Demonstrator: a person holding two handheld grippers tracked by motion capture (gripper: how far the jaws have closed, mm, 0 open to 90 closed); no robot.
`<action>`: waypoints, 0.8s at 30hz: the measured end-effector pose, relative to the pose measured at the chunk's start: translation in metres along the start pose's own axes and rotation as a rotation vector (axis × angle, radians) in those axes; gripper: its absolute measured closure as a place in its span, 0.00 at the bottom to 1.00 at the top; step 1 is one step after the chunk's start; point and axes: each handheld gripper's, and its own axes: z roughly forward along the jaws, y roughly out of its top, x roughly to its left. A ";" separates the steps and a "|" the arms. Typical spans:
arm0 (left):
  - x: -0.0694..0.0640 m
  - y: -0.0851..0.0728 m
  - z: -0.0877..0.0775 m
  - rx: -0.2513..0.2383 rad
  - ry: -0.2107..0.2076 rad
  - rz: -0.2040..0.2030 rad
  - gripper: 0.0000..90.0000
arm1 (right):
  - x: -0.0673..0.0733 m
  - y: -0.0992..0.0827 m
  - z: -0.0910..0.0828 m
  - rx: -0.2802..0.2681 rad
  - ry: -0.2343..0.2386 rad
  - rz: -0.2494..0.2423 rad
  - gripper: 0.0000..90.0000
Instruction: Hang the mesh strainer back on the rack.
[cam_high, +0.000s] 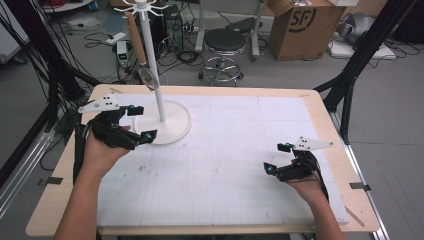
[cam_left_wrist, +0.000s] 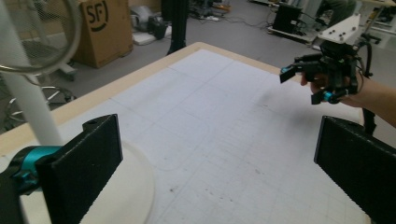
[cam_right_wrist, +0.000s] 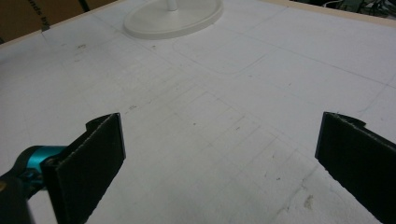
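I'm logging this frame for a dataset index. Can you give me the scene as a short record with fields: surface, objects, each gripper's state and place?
surface: white gridded mat on a wooden table
stand: white pole stand on a round base, far left of the mat
hanging item: wooden-handled mesh strainer on the stand
left gripper: open, holding nothing, beside the stand base
right gripper: open, holding nothing, over the mat's right side

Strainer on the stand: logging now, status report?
Both claws open, empty: left claw beside stand base, right claw apart. Strainer hanging on stand. Nothing in the way.
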 end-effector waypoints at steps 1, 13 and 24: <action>-0.002 -0.003 0.002 0.000 -0.006 0.001 0.02 | 0.000 0.000 0.000 0.000 0.001 -0.001 0.01; -0.014 -0.032 0.024 0.025 -0.057 0.019 0.02 | 0.001 0.000 0.001 0.002 0.005 -0.004 0.01; -0.024 -0.065 0.035 0.045 -0.086 0.004 0.02 | 0.001 0.000 0.002 0.011 0.001 -0.005 0.01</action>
